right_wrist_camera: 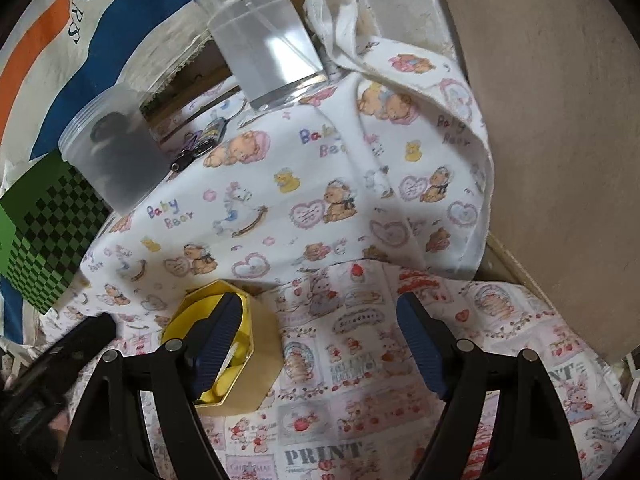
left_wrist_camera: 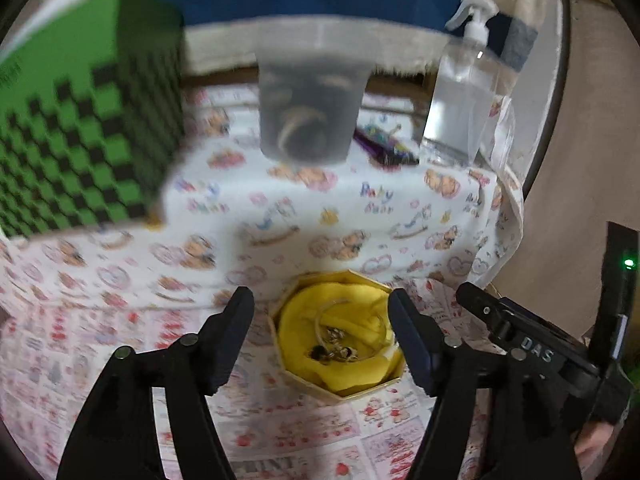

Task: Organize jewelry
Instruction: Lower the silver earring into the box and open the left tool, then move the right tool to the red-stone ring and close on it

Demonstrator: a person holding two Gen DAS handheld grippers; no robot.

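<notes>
A small octagonal box (left_wrist_camera: 360, 390) lined with yellow cloth holds small dark and metal jewelry pieces (left_wrist_camera: 334, 350) and a thin chain. My left gripper (left_wrist_camera: 320, 340) is open, its fingers on either side of the box, just above it. The box also shows in the right wrist view (right_wrist_camera: 256, 360). My right gripper (right_wrist_camera: 320, 348) is open and empty, its left finger over the box's yellow lining. The right gripper's body shows at the right in the left wrist view (left_wrist_camera: 536, 352). More trinkets (left_wrist_camera: 384, 144) lie on the cloth further back.
A frosted plastic tub (left_wrist_camera: 310, 116) with dark contents stands at the back. A clear spray bottle (left_wrist_camera: 464, 92) stands at the back right. A green checkered box (left_wrist_camera: 80, 120) is at the left. Printed cloths (right_wrist_camera: 320, 184) cover the table; a beige wall (right_wrist_camera: 560, 120) is at the right.
</notes>
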